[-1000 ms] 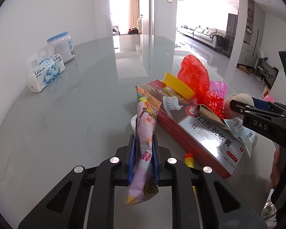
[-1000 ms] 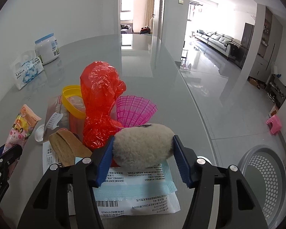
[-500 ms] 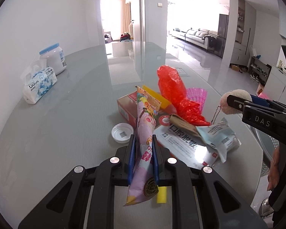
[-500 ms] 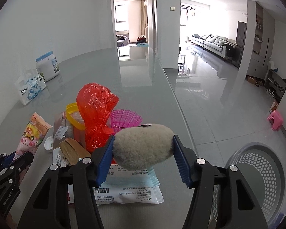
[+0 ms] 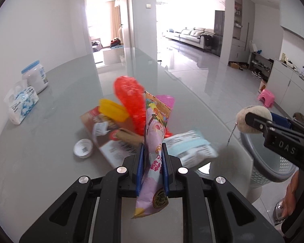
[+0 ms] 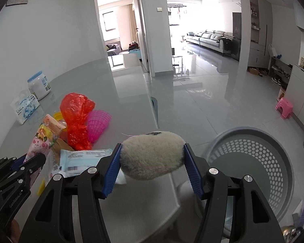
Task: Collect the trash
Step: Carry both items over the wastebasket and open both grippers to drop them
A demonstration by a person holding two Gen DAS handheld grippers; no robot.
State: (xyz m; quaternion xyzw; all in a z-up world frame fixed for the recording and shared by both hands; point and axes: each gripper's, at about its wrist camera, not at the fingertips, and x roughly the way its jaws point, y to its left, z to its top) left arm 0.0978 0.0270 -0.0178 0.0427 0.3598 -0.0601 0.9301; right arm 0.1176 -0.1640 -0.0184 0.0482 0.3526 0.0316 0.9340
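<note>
Left wrist view: left gripper [image 5: 152, 163] has its jaws drawn almost together, clamped on a pink snack wrapper [image 5: 154, 141] that stands upright between the blue pads. The wrapper extends above and below the pads. Landmark for all positions is the grey perforated bin [image 5: 273, 166], which stands on the floor past the right edge of the glass table [image 5: 50, 141]. The trash pile lies on the table, left of the bin: a blue-and-white packet [image 5: 192, 145] nearest the bin, then a red plastic bag [image 5: 129, 101], a pink mesh basket [image 5: 168, 99] behind it, a yellow lid [image 5: 111, 109] and a printed carton [image 5: 103, 133]. A white cap [image 5: 83, 147] sits alone beyond the carton. A tissue pack [image 5: 20, 103] and a white jar [image 5: 34, 77] stand far from the bin, near the wall. The right gripper [image 5: 253, 119] appears above the bin's near rim, holding a fuzzy beige ball [image 5: 251, 111] from which a small chain hangs.

Right wrist view: right gripper [image 6: 152, 160] has its jaws held about half apart, with both blue pads pressed against the sides of the fuzzy beige ball [image 6: 152, 154]. The ball hangs over the table edge, just left of the bin [image 6: 253, 162], whose open mouth faces up. The packet [image 6: 83, 158], red bag [image 6: 77, 119] and pink basket [image 6: 97, 125] lie farther left of the bin. The left gripper [image 6: 36, 158] enters at the lower left, with the snack wrapper [image 6: 40, 141].
</note>
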